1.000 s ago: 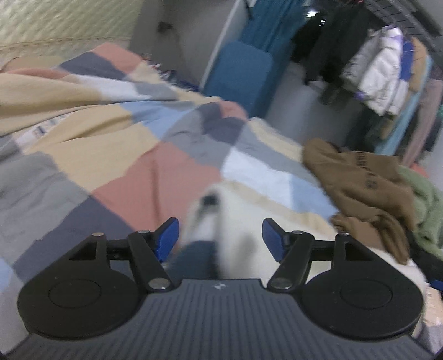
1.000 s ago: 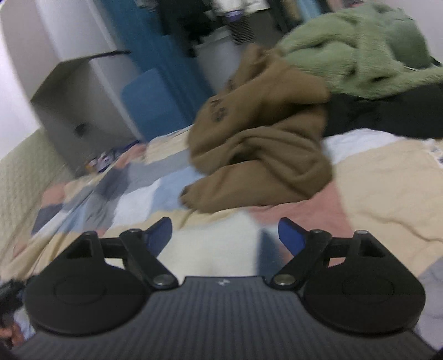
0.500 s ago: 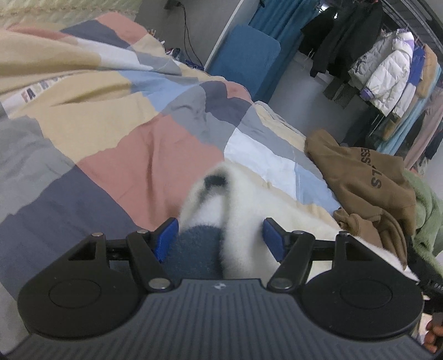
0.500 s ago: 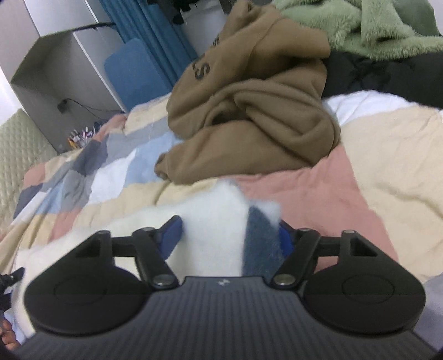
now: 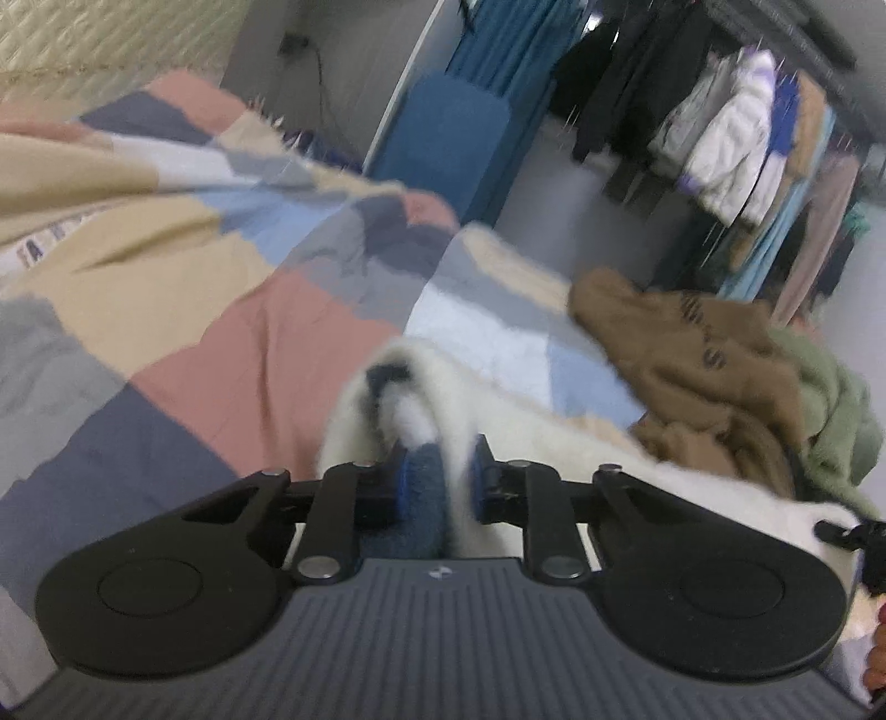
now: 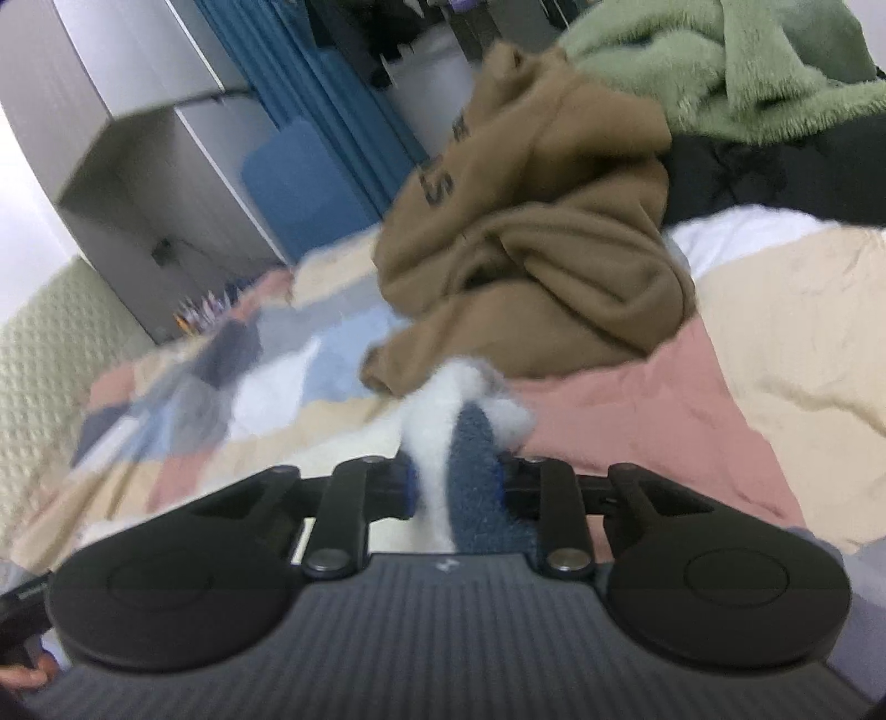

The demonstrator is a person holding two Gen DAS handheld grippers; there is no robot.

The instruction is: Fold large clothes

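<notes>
A fluffy white fleece garment (image 5: 554,437) with dark blue trim lies on the patchwork bedspread (image 5: 232,343). My left gripper (image 5: 437,482) is shut on one blue-trimmed corner of it. My right gripper (image 6: 457,476) is shut on another blue-trimmed corner of the white garment (image 6: 437,410). The stretch of white fleece runs between the two grippers. Both views are blurred.
A crumpled brown hoodie (image 6: 531,238) lies just beyond the white garment; it also shows in the left wrist view (image 5: 686,343). A green fleece (image 6: 731,66) and a black garment (image 6: 775,171) lie behind it. A clothes rack (image 5: 736,127) and blue curtain (image 5: 498,50) stand past the bed.
Both grippers were open around the white garment's corners and have closed on them. The garment's corners are now bunched between the jaws.
</notes>
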